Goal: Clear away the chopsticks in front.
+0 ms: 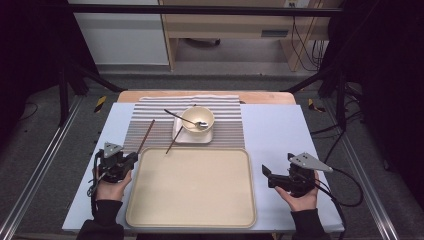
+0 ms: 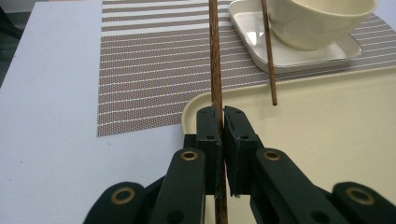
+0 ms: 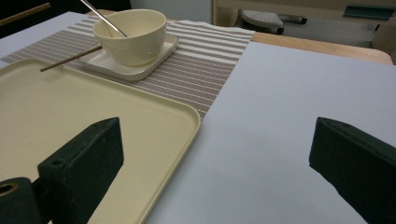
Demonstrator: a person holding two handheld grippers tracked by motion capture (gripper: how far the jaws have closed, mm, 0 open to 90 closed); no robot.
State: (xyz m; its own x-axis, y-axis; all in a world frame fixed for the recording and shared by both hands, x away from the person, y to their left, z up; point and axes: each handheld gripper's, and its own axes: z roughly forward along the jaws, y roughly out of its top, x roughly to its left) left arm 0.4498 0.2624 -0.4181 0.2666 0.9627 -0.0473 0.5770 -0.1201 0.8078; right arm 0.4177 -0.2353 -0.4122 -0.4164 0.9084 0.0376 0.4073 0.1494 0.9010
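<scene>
Left gripper view, left gripper (image 2: 222, 122) pinching a chopstick (image 2: 215, 56); right gripper (image 3: 215, 154) jaws spread wide

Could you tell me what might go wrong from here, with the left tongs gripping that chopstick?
The left tongs pinch the chopstick near one end, so its long free end could swing or slip. That end might knock the second chopstick leaning on the plate, or the bowl holding the spoon.

Cream tray (image 1: 190, 210), cream bowl (image 1: 197, 119) and white dish (image 1: 191, 137); brown-and-white striped mat (image 1: 150, 125); dark brown chopsticks (image 2: 215, 65); pale blue-grey worktop (image 1: 280, 135); black jaws.
</scene>
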